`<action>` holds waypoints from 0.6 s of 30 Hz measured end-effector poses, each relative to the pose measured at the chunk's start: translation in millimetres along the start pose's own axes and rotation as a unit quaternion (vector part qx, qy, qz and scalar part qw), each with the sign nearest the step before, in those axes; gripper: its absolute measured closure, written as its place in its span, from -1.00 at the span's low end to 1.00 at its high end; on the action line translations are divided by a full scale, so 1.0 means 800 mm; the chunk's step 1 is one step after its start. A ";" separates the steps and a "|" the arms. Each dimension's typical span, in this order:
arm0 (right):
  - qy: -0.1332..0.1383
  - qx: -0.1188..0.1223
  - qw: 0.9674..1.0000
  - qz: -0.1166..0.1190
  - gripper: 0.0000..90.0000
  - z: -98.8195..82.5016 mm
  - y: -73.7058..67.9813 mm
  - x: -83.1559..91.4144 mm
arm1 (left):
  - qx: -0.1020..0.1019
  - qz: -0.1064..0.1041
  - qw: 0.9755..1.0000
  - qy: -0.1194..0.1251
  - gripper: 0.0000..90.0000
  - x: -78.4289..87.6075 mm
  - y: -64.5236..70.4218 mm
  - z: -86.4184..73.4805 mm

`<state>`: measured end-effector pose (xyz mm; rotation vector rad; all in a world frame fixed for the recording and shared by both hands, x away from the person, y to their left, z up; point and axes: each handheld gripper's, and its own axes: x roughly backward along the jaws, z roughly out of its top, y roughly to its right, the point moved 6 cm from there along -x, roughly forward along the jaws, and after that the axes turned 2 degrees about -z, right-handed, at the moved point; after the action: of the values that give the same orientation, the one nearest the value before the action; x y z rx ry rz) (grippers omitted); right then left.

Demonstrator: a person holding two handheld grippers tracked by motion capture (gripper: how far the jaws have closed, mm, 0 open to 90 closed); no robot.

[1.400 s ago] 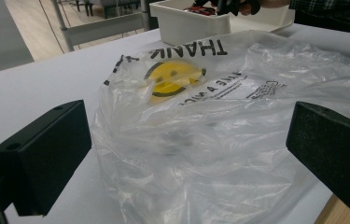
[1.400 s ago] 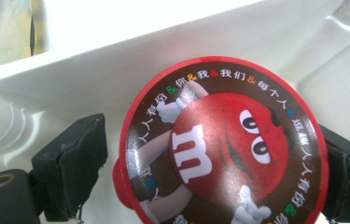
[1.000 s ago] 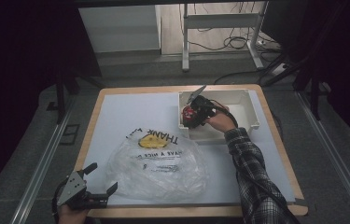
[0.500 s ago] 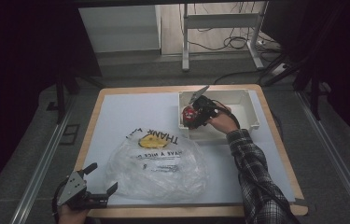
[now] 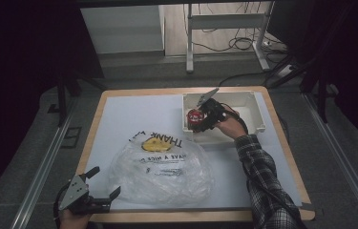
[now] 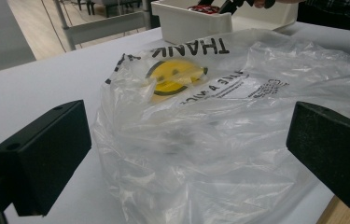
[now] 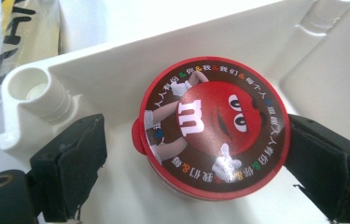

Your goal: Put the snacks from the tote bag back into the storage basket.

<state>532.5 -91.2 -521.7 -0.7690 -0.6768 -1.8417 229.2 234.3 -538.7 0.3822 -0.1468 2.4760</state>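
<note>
**Red candy tub in the white bin**

The candy tub (image 7: 214, 128) is small & round w/ a red rim and a little tab on one side. Its lid is brown w/ a big red round candy guy, a white "m", white gloves and tiny colored letters round the edge. It sits inside the white bin (image 5: 253, 102), at the bin's left end, near the wall w/ a round post in the corner.

The right tongs (image 5: 200, 119) reach into the bin. Jaws are apart, one on each side of the tub. The right jaw is at the lid's edge; the left jaw has a gap to it. Can't tell if any jaw really touches.

The plastic bag (image 5: 162, 167) lies flat & crinkly in the middle of the worktop (image 5: 129, 109). It is clear w/ a yellow smiley and black "THANK" letters. Can't tell if anything is in it.

The left tongs (image 5: 101, 183) sit at the near left corner, jaws wide apart, just beside the bag, holding nothing.

The worktop is pale w/ a wood edge. Room is dark; cables (image 5: 224, 45) and metal legs on the floor behind.
</note>
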 end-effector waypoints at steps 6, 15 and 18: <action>0.005 -0.002 1.000 -0.003 -0.80 -0.002 -0.001 0.006 | 0.000 0.001 1.000 0.000 -1.00 0.000 0.000 0.000; 0.020 -0.001 1.000 -0.006 -0.80 -0.001 -0.005 0.019 | 0.000 0.001 1.000 0.000 -1.00 0.000 0.000 0.000; 0.022 -0.001 1.000 -0.008 -0.80 -0.003 -0.007 0.021 | 0.000 0.001 1.000 0.000 -1.00 0.000 0.000 0.000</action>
<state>521.6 -100.7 -510.7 -0.7242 -0.6546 -1.8682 229.2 234.4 -538.5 0.3817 -0.1471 2.4779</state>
